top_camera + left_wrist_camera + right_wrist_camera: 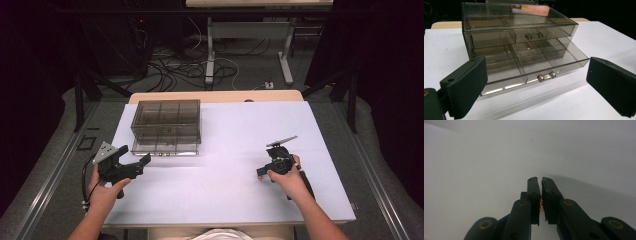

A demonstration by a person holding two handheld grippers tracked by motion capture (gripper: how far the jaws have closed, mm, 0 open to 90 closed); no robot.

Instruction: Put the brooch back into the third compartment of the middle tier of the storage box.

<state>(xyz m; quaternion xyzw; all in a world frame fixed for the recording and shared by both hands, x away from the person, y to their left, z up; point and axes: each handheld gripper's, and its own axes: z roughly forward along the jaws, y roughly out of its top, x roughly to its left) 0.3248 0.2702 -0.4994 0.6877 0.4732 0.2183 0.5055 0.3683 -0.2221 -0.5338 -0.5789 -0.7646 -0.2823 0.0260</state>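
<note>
A smoky clear drawer box (166,120) stands at the table's back left. Its lower drawer (534,66) is pulled out and its compartments look empty. The upper drawer (529,35) is pushed in. My left gripper (134,156) hovers just in front of the box with its jaws wide open toward the lower drawer's handle (546,76), nothing between them (536,75). My right gripper (260,173) is low over the white table at the right, its jaws nearly together (541,181). A tiny gold-coloured thing (540,204) is pinched between the pads; what it is I cannot tell.
The white tabletop (240,130) stretches between the two grippers. Beyond the table's far edge are a desk frame (210,55) and loose cables (175,65) on the floor. Dark curtains flank both sides.
</note>
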